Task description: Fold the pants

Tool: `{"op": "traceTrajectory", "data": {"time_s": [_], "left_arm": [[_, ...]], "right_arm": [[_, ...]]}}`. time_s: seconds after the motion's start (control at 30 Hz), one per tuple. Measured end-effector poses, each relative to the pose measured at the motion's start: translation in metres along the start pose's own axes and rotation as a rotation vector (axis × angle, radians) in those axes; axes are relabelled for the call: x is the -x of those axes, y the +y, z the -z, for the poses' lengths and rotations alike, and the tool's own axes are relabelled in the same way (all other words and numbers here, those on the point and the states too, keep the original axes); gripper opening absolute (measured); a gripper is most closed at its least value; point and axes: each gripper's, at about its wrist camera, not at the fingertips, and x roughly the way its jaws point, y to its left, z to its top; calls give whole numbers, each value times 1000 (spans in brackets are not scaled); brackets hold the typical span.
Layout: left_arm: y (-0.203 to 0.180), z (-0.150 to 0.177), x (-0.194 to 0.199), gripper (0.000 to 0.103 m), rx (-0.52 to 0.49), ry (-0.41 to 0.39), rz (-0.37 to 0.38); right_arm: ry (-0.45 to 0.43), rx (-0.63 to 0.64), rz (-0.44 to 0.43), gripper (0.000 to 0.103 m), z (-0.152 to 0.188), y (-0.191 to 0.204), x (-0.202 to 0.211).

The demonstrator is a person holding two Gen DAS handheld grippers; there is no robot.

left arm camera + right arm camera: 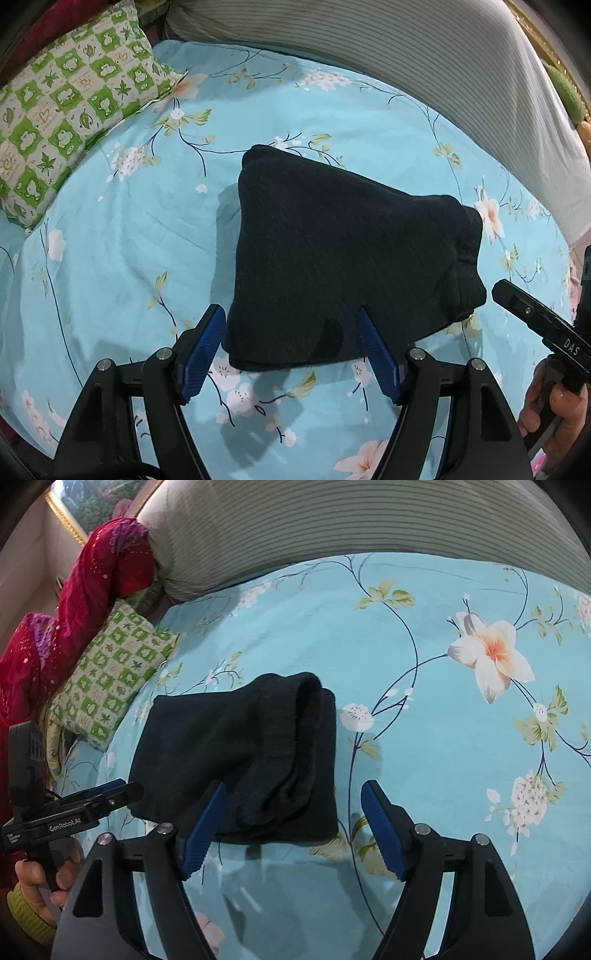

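Observation:
The black pants [343, 258] lie folded into a compact bundle on the light blue floral bedsheet [110, 258]. My left gripper [291, 317] is open and empty, its blue pads on either side of the bundle's near edge, just above it. In the right wrist view the pants [236, 757] lie left of centre. My right gripper [293, 794] is open and empty above the bundle's near right corner. The left gripper [122, 792] shows at the left there, and the right gripper's finger [532, 314] at the right edge of the left view.
A green and white checked pillow [70, 118] lies at the far left of the bed. A striped grey bolster [424, 55] runs along the back. A red garment [85, 602] hangs at the far left. The person's hands [546, 402] hold the gripper handles.

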Motion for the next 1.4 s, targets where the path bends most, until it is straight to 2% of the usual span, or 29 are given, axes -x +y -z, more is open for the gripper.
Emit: {"op": "traceTrajectory", "data": {"time_s": [0.13, 0.3, 0.43, 0.63, 0.77, 0.93, 1.4], "left_arm": [[-5, 5, 2, 74, -18, -7, -7], [-12, 12, 11, 74, -35, -61, -35], [-15, 18, 19, 74, -30, -105, -60], [-14, 27, 26, 77, -20, -150, -81], [-13, 33, 28, 78, -21, -182, -89], [-17, 43, 26, 81, -48, -189, -100], [-22, 62, 11, 83, -99, -194, -152]], "right_arm": [[2, 29, -7, 77, 5, 7, 2], [-9, 97, -11, 80, 15, 21, 7], [-30, 153, 8, 85, 24, 30, 11], [-51, 205, 34, 86, 32, 37, 15], [-100, 227, 44, 86, 40, 39, 21], [-163, 269, 66, 90, 48, 44, 25], [-195, 339, 98, 91, 70, 47, 10]]}}
